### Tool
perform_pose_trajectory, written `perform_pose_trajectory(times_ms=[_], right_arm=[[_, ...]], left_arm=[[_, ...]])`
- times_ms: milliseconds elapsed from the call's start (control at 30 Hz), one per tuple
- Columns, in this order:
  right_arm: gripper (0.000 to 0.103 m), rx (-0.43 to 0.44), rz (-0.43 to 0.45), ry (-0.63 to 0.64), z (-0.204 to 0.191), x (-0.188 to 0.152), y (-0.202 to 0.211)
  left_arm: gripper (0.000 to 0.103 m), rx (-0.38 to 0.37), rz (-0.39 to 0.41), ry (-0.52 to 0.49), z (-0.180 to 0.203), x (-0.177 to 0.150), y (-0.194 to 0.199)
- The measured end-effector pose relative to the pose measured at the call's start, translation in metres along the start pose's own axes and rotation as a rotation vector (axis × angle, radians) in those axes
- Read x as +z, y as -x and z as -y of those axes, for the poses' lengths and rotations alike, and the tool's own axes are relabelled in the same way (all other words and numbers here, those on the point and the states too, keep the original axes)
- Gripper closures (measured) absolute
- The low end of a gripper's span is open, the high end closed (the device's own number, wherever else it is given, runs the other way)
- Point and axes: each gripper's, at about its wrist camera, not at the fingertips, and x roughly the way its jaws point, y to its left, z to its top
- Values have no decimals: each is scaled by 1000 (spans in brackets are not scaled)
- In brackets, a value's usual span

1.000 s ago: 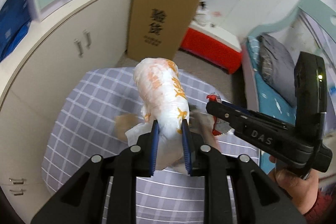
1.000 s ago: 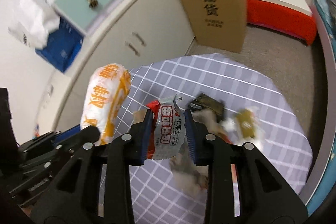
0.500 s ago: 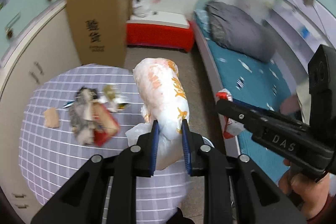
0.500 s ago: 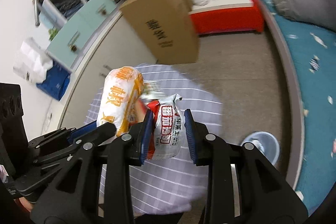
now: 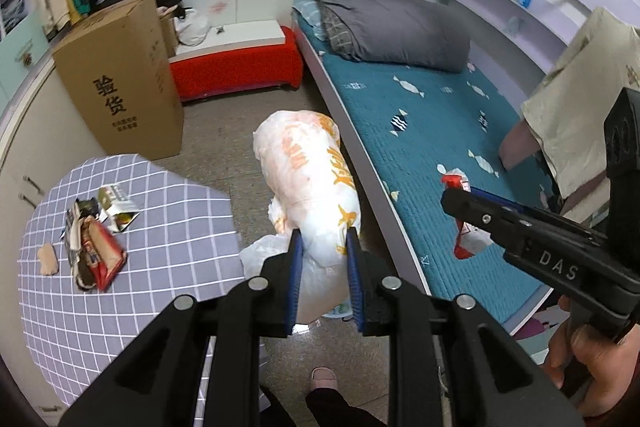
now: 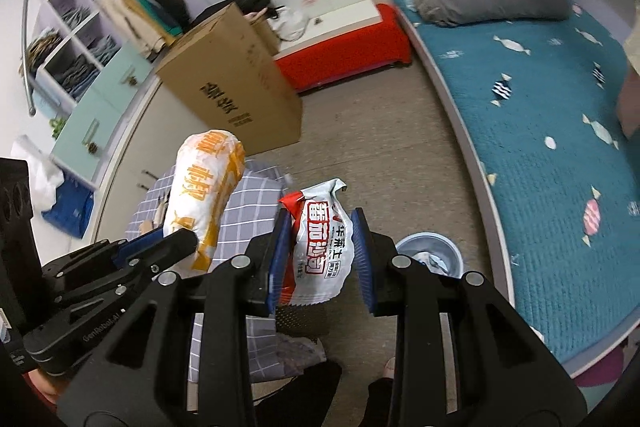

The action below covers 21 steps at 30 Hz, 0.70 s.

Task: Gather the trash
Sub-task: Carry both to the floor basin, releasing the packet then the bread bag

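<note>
— Carrying two pieces of trash at once, aren't we? What sits in which tongs?

— Our left tongs [image 5: 322, 259] are clamped narrow on the lower end of a white-and-orange plastic bag [image 5: 310, 183], which stands up and away from the pads. Our right tongs [image 6: 320, 255] pinch a red-and-white snack wrapper [image 6: 322, 247] across its middle, its torn top poking out ahead of the tips.

— Why hold them out in front like that?

— We judge it keeps both pieces clear of our legs and lets us see where they will drop. The small blue bin [image 6: 430, 253] stands on the floor just beyond and to the right of the right tongs, near the bed [image 6: 560, 131] edge, so the wrapper is close to being over it.

— And the bag?

— It hangs to the left of the wrapper, over the floor between the checked surface [image 5: 132, 291] and the bed. From the left tongs the bin is mostly hidden behind the bag.

— Anything left behind?

— Yes: more wrappers [image 5: 96, 239] lie on the surface, well to the left of the left tongs, so we reckon another trip is due.
</note>
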Motion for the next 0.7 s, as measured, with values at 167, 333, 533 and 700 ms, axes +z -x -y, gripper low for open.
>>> perform_pose_trajectory(times_ms=[167, 333, 533, 700], right_arm=[[72, -21, 20, -23, 19, 2, 5], [69, -52, 39, -40, 34, 6, 4], [47, -71, 50, -83, 52, 7, -2], [44, -82, 59, -92, 54, 7, 2]], left_arm=[[83, -2, -10, -34, 20, 9, -10], [83, -11, -24, -58, 36, 15, -20], [82, -23, -47, -83, 46, 22, -33], [82, -30, -60, -101, 50, 25, -39]])
